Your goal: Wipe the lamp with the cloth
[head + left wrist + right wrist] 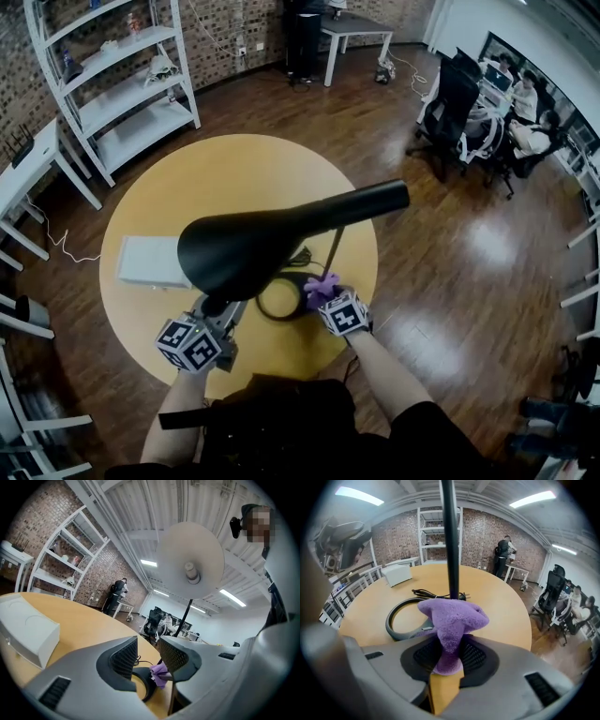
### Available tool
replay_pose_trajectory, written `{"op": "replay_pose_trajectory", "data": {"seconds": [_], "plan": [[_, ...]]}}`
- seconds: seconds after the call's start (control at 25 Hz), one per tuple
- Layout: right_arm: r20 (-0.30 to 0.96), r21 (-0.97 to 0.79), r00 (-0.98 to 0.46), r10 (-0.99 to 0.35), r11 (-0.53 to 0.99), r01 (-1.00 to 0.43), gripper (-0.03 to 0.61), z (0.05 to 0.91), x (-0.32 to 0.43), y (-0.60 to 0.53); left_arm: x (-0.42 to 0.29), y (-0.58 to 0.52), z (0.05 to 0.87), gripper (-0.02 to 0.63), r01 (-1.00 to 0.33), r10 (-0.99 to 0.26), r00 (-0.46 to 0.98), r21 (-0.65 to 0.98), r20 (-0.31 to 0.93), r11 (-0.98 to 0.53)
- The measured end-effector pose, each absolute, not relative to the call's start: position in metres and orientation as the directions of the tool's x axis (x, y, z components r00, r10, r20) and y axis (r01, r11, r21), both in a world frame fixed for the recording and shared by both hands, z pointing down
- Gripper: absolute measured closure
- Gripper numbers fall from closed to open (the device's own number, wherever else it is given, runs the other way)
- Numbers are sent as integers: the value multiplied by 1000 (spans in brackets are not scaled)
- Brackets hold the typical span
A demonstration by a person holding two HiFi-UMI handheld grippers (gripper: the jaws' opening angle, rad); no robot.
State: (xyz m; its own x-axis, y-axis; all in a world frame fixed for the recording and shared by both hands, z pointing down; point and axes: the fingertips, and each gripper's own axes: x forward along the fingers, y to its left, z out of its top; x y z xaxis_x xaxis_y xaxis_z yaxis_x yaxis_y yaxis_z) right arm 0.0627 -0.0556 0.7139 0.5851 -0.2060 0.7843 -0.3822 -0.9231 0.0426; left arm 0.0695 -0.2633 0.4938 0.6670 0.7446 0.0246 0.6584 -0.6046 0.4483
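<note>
And the right hand-held gripper [449, 656] has the purple cloth [452, 620] firmly pinched: pads are pressed on its lower fold, and the rest bunches up in a soft peak above the jaws. It's angled down at the desk [501, 602], hanging right at the near rim of the lamp's ring base [401, 616]. Whether the cloth actually touches that rim, I can't tell.

The black stem [450, 536] climbs straight up from the far side of the ring base, and the power cable [429, 592] lies coiled just behind it. From the head view, the big black shade [253, 246] spreads out above the ring base and covers its left part.

Over to the left hand-held gripper [147, 654]: held level, just to the left of the ring base, across from the cloth. Its jaws are spread, with nothing between them. Through the gap you see the ring base's curve and the purple cloth beyond it. Above it the shade shows its pale underside, bulb [190, 571] in the middle.

A white box [150, 261] lies on the desk well to the left of the ring base. Far beyond the ring base, off the desk, a white shelf unit [122, 84] stands against the brick wall.
</note>
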Motion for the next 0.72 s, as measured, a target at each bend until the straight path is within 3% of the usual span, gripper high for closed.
{"op": "replay_pose_trajectory", "data": {"seconds": [0.36, 0.72], "plan": [[865, 72, 476, -160, -898, -434, 479, 725, 34, -89, 66, -281, 507, 472, 657, 776, 629, 504, 43, -561], [882, 114, 452, -135, -870, -481, 479, 728, 11, -129, 64, -297, 509, 472, 680, 803, 595, 516, 27, -521]]}}
